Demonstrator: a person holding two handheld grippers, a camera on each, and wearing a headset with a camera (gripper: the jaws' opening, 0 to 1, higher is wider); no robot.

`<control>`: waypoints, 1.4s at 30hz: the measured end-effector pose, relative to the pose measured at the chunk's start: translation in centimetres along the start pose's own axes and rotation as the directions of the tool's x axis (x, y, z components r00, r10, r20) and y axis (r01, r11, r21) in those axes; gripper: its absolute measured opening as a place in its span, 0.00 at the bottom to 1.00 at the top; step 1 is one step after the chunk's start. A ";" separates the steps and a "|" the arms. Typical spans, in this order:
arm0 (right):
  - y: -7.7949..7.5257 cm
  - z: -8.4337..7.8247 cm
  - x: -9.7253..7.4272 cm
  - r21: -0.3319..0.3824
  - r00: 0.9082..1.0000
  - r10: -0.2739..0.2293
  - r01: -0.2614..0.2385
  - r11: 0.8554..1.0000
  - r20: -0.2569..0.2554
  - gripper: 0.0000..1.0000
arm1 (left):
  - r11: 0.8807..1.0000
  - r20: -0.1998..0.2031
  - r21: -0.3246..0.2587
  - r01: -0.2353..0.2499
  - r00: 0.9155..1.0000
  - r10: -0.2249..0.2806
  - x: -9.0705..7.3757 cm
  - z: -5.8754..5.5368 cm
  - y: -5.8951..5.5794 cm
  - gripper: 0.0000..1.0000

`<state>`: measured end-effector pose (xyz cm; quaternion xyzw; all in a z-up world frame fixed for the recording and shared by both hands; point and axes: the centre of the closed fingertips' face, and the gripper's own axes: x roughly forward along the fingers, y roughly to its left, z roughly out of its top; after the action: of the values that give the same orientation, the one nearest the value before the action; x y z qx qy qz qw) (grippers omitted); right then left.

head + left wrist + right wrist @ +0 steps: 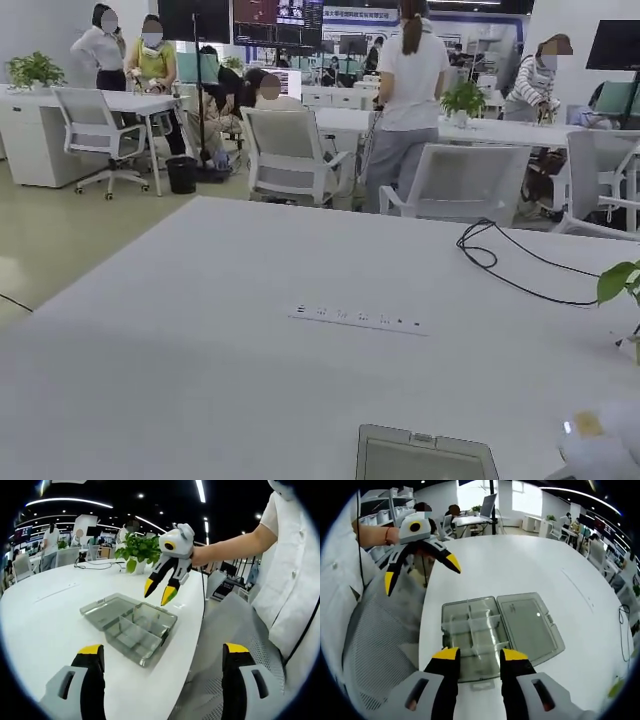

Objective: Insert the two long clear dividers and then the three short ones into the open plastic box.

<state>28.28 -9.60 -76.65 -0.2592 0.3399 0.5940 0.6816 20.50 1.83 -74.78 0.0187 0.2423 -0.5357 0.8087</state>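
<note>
Left gripper (163,649): my yellow-tipped fingers stand spread wide, nothing between them; in the right gripper view it (420,574) hangs clear of the table edge, over a grey mesh chair (375,645). Right gripper (480,654): fingers parted, also empty; in the left gripper view it (158,591) is raised in the air above the box. The clear greyish rectangular plastic box (472,630) lies on the white table (520,565) near its edge, touched by neither gripper, with its hinged lid (530,625) folded flat beside it. Clear upright dividers (470,622) stand inside, splitting it into compartments; I cannot tell their number. In the head view the lid (427,455) sits at the bottom edge and a black cable (500,262) lies well apart on the table.
</note>
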 end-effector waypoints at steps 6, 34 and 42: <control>0.0 -0.9 -1.3 0.011 1.000 -0.019 0.019 1.000 0.001 0.37 | 1.000 -0.004 0.002 0.000 1.000 0.000 -0.1 0.0 0.0 1.00; 0.6 -12.9 -6.1 0.020 0.974 0.002 0.002 1.000 -0.226 0.52 | 1.000 -0.016 -0.009 -0.003 1.000 0.003 -0.3 -0.3 0.4 1.00; 0.5 -16.8 -6.5 -0.018 0.943 0.012 -0.019 1.000 -0.333 0.52 | 1.000 -0.015 -0.015 -0.005 1.000 0.005 -0.2 -0.2 0.4 1.00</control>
<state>24.73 -26.33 -82.27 -0.3600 0.4459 0.5506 0.6069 20.73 2.26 -74.99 0.0171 0.2522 -0.5318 0.8082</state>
